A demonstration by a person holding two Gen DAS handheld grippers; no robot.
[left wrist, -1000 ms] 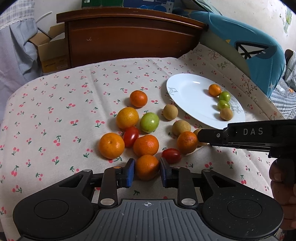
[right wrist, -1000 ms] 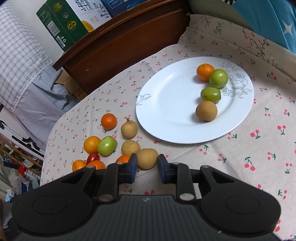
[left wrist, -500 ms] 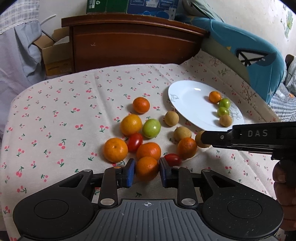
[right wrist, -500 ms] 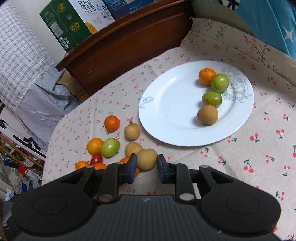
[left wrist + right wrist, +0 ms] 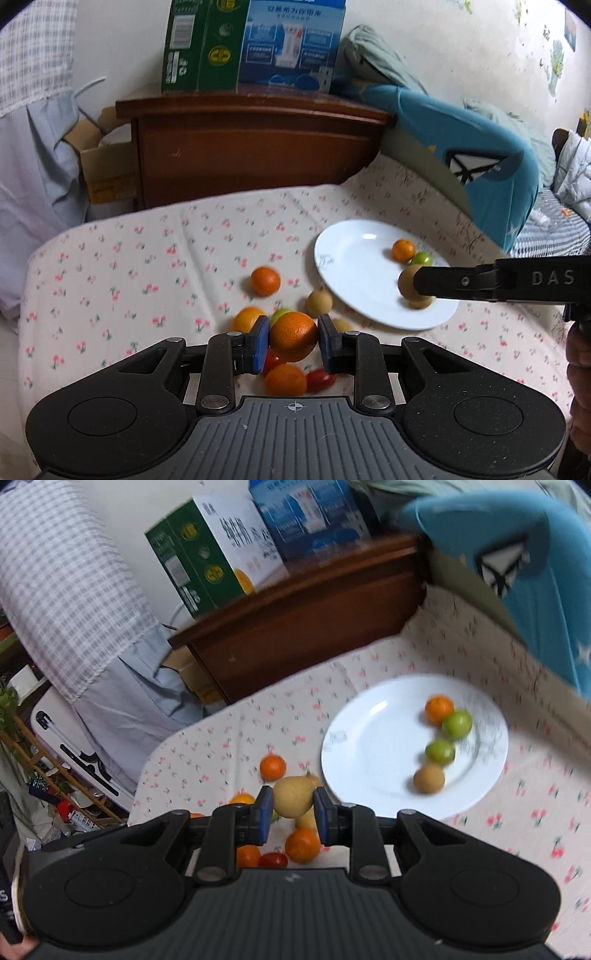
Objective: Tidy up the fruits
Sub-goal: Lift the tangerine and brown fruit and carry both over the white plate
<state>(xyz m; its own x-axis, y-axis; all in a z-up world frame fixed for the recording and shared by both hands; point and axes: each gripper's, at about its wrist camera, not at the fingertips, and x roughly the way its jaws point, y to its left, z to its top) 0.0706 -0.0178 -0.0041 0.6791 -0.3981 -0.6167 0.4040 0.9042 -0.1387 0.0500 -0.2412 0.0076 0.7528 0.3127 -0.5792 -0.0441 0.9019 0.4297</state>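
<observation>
My left gripper (image 5: 291, 341) is shut on an orange mandarin (image 5: 293, 340) and holds it above the loose fruit pile (image 5: 286, 376) on the cherry-print cloth. My right gripper (image 5: 292, 808) is shut on a tan longan (image 5: 293, 796), lifted above the cloth; in the left wrist view it (image 5: 406, 288) hangs over the white plate (image 5: 354, 266). The plate (image 5: 373, 760) holds an orange mandarin (image 5: 438, 709), two green fruits (image 5: 457, 724) and a tan longan (image 5: 428, 779).
A wooden headboard (image 5: 251, 147) with cardboard boxes (image 5: 255, 44) on top stands behind the cloth. A blue cushion (image 5: 465, 147) lies at the right. Loose mandarins (image 5: 265, 281), a longan (image 5: 318, 303) and red tomatoes (image 5: 319, 378) lie on the cloth left of the plate.
Both grippers have lifted their fruits off the cloth. The right gripper with the longan has moved over the plate. Both views now tilt up toward the headboard.
</observation>
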